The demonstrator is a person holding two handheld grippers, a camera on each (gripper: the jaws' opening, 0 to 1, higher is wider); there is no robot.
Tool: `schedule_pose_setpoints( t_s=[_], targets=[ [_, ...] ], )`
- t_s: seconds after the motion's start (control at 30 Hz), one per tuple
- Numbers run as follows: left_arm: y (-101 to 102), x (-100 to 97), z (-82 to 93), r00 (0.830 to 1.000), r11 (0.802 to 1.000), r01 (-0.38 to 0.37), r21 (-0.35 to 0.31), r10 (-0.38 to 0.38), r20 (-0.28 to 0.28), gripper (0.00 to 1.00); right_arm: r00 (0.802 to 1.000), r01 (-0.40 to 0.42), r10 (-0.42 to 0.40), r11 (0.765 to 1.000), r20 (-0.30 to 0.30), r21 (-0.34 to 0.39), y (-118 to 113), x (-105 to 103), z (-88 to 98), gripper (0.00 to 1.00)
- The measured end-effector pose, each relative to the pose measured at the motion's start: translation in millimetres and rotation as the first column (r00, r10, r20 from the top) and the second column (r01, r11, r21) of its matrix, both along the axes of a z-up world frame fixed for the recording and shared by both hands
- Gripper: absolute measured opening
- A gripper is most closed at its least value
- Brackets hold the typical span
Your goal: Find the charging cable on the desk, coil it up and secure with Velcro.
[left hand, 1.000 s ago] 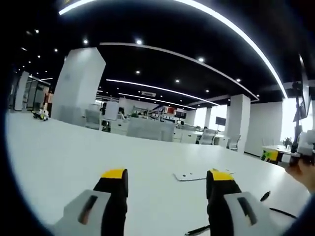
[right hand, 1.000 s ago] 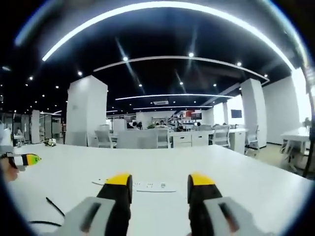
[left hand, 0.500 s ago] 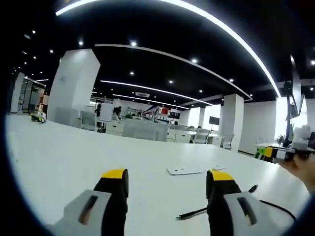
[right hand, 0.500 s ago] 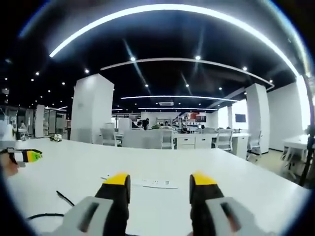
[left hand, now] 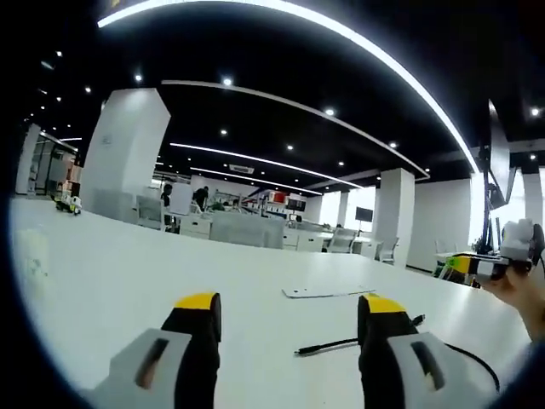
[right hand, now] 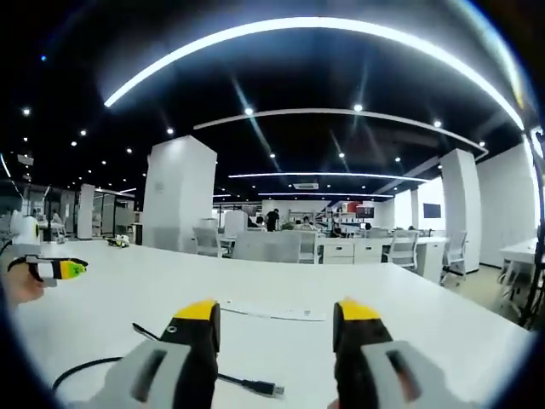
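A black charging cable (left hand: 328, 346) lies loose on the white desk (left hand: 128, 281), one plug end just left of my left gripper's right finger, the rest curving off to the lower right. In the right gripper view the same cable (right hand: 247, 383) runs from the lower left to a USB plug between the jaws. My left gripper (left hand: 285, 305) is open, nothing between its yellow-tipped fingers, held above the desk. My right gripper (right hand: 278, 312) is open too and empty. The right gripper (left hand: 477, 266) also shows at the right edge of the left gripper view, the left gripper (right hand: 53, 269) at the left edge of the right gripper view.
A flat white power strip (left hand: 328, 292) lies on the desk beyond the cable, also seen as the white strip (right hand: 272, 312) in the right gripper view. A person's hand (left hand: 528, 298) holds the right gripper. Office desks, chairs and pillars stand far behind.
Both views have tipped downward and closer to the desk, so more of the cable shows, including its plug between the right jaws. Both grippers stay open.
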State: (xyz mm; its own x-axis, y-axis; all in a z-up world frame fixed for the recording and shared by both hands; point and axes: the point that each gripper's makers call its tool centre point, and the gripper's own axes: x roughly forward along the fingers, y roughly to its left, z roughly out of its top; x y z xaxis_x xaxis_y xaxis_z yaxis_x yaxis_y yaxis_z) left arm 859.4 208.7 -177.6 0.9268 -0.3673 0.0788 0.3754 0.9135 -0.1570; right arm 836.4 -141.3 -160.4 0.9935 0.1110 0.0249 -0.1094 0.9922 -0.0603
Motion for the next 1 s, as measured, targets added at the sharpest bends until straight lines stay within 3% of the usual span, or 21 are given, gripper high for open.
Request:
schedule_pose_setpoints(
  t_s=[0.13,0.33,0.53,0.7,1.0],
  targets=[
    [0,-16.4,-0.1,1.0,1.0,0.006,0.008,-0.006,0.005,0.66,1.0,-0.004,0.004,1.0,0.028,-0.001,2,-17,4.2,0.57],
    [-9,-42.2,0.3,0.998,0.998,0.061,0.027,-0.062,0.029,0.66,0.997,-0.077,0.075,0.996,0.036,0.044,16,-39,1.0,0.6],
    [-4,-72.4,7.7,0.996,0.999,0.045,0.006,-0.046,0.076,0.66,0.996,-0.074,0.071,0.995,0.052,0.068,9,-60,0.6,0.6],
    [-8,-93.5,7.6,0.992,0.996,0.067,0.062,-0.073,0.106,0.66,0.994,-0.084,0.079,0.994,0.073,0.074,8,-78,0.3,0.6],
    [-4,-122.3,4.8,0.988,0.997,0.054,0.053,-0.061,0.14,0.66,0.992,-0.101,0.095,0.992,0.087,0.07,8,-101,-7.6,0.6]
  ],
)
